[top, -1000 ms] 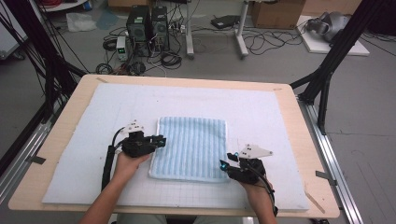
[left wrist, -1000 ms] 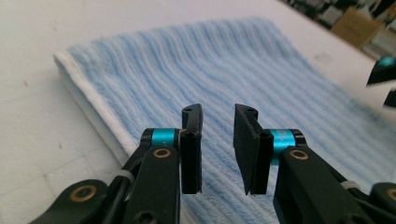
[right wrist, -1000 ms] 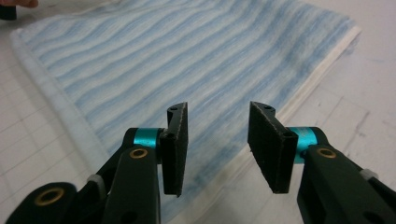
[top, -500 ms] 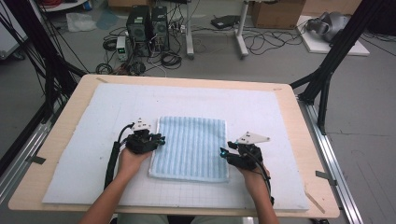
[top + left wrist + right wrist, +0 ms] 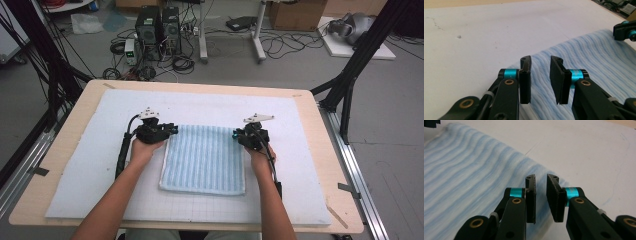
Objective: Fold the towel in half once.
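Lying flat | towel (image 5: 204,159) | pale blue, ribbed stripes, folded rectangle

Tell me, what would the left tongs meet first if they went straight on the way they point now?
Most likely the blue striped towel: the left tongs stand slightly open at its far corner, nothing gripped. Further along that line are the right tongs, though depth is hard to judge.

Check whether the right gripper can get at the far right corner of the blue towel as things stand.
Probably yes: the right gripper sits at the blue towel's far right corner, jaws slightly apart with nothing between them; they have just been closing.
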